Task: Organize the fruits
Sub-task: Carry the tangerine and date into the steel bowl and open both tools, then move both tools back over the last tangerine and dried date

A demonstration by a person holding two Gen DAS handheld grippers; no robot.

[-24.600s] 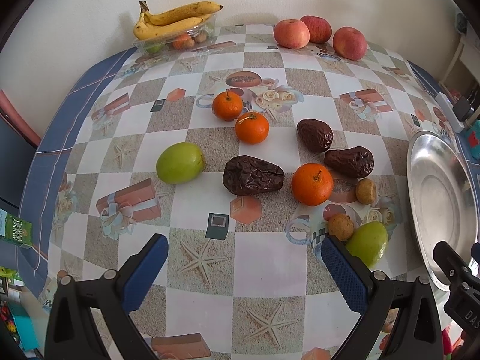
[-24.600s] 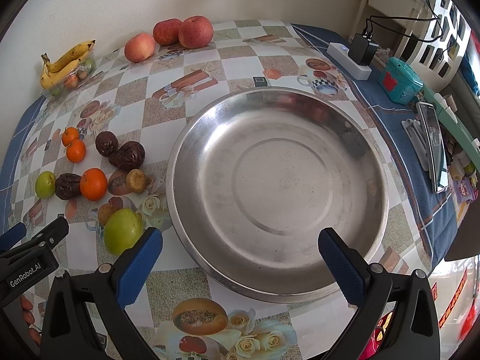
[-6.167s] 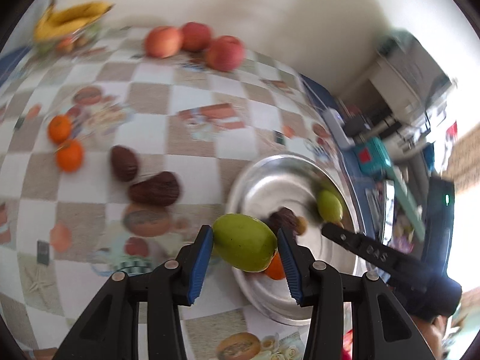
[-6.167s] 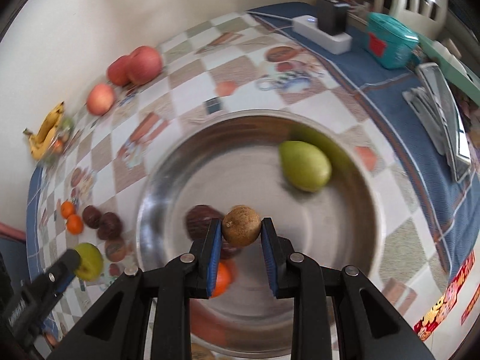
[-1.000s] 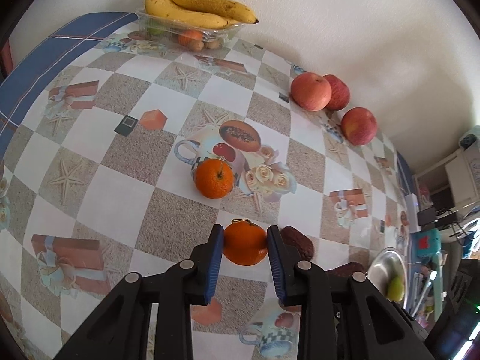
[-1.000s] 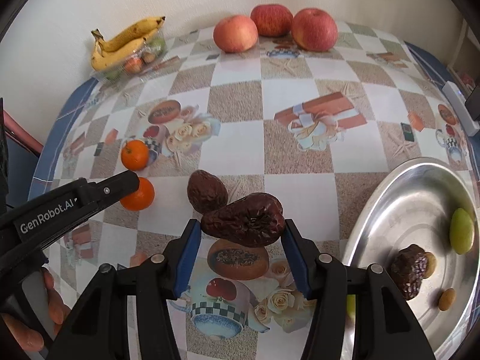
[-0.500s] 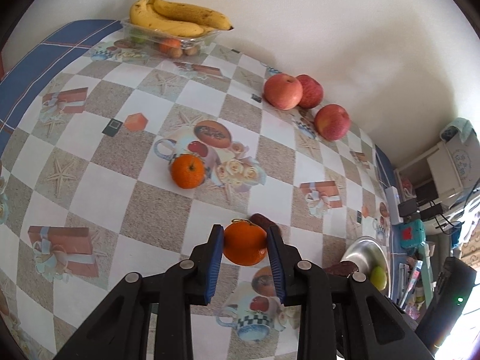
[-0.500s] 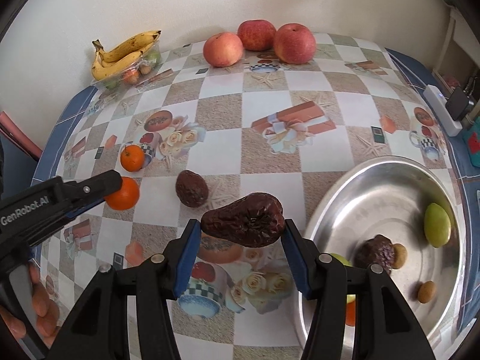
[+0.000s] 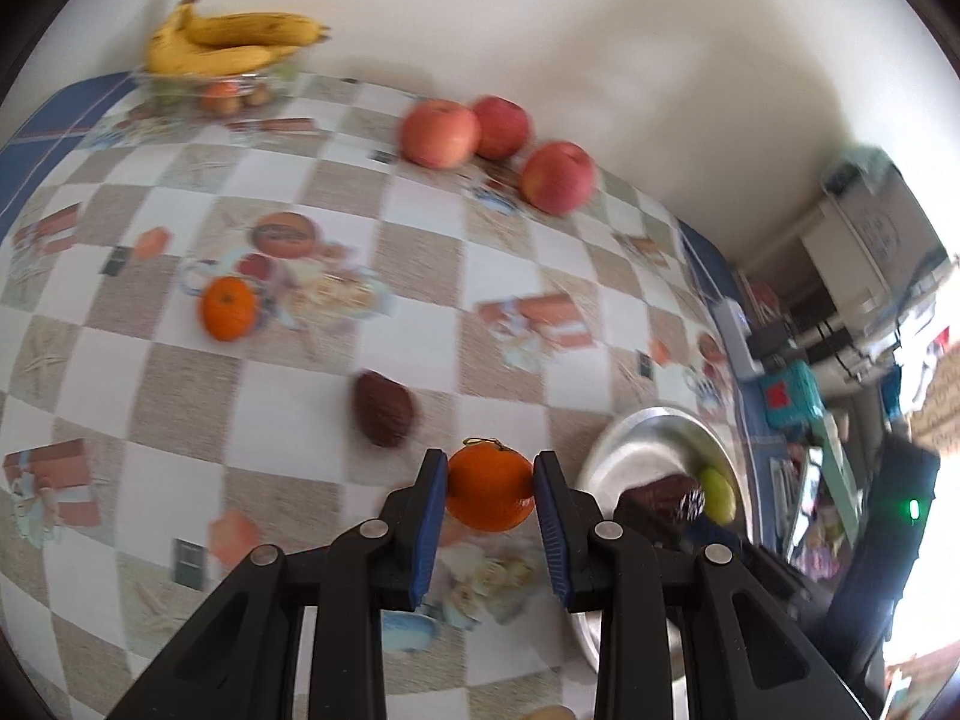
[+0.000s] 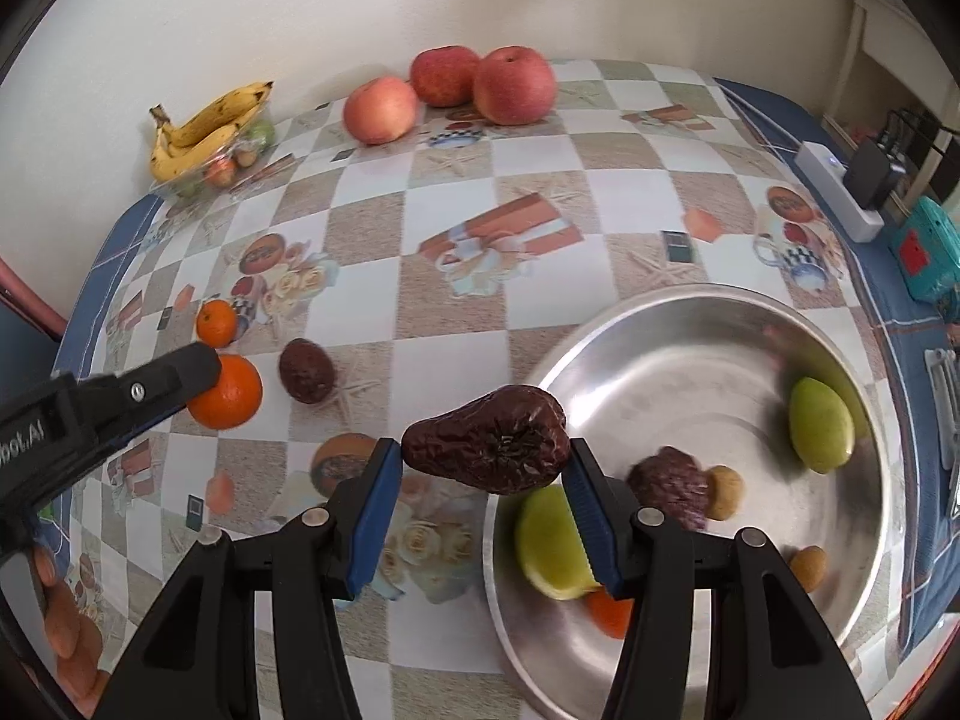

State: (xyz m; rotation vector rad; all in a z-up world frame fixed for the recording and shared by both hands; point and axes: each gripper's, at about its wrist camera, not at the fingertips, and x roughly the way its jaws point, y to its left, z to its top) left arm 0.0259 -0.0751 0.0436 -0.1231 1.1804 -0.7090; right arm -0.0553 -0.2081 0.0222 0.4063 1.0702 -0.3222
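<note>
We've got the left gripper (image 9: 491,489) clamping an orange (image 9: 490,489), the right gripper (image 10: 483,474) pinching a wrinkled date (image 10: 487,447) lower centre; releasing short of the bowl (image 10: 690,312) could send them rolling.

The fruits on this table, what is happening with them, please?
A person is moving fruit into the metal bowl with two hand-held tools. The left tool grips an orange; the right tool grips a dark wrinkled fruit at the bowl's rim. Several fruits already lie in the bowl. Another orange and a dark fruit wait on the table.
</note>
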